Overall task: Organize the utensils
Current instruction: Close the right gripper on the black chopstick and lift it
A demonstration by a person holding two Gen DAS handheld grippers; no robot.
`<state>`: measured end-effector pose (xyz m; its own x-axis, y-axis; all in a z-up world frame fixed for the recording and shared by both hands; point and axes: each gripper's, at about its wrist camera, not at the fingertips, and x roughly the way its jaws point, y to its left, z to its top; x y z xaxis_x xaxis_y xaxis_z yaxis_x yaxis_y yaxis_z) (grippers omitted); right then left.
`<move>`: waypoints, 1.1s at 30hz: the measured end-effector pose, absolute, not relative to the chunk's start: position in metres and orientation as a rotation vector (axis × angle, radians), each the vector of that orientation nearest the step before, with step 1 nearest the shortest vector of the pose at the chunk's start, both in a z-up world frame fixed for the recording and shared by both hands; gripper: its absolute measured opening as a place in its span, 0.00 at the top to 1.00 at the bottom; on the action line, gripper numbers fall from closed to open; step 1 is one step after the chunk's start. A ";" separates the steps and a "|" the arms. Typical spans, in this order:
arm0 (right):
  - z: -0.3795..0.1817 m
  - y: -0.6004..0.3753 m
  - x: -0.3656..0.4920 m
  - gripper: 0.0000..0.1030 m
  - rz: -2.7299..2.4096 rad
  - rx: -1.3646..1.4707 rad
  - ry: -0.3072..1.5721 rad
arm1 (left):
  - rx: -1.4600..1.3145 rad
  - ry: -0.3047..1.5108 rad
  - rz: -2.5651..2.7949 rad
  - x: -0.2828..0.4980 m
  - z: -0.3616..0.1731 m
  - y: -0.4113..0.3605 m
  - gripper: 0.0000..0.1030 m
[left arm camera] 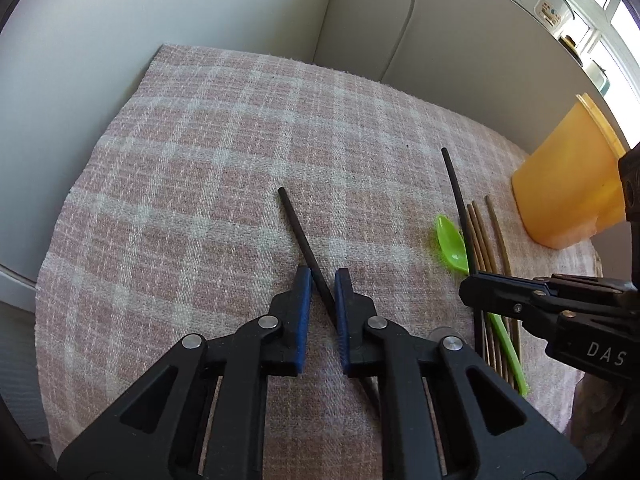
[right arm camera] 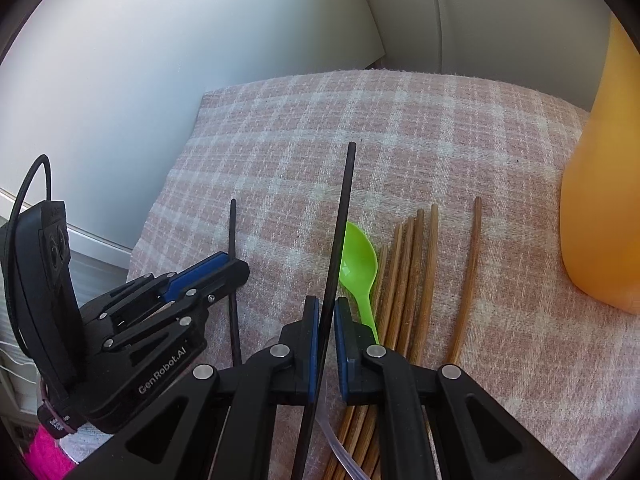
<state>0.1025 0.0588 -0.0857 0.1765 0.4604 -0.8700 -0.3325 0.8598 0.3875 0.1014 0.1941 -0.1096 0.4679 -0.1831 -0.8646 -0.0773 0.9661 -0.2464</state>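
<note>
Claws each pinch a black chopstick [right arm camera: 340, 216], beside wooden chopsticks [right arm camera: 412, 280], green spoon [right arm camera: 358, 264], orange cup [left arm camera: 568, 184].

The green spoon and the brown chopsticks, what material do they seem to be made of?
Green spoon: probably plastic, with a bright even colour and smooth, slightly glossy surface. Brown chopsticks: probably bamboo or wood, matte, with fine lengthwise streaks like grain.
</note>
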 end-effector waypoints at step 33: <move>-0.089 0.070 0.106 0.97 0.590 0.108 1.298 | -0.386 1.049 -0.112 0.068 -0.092 0.234 0.96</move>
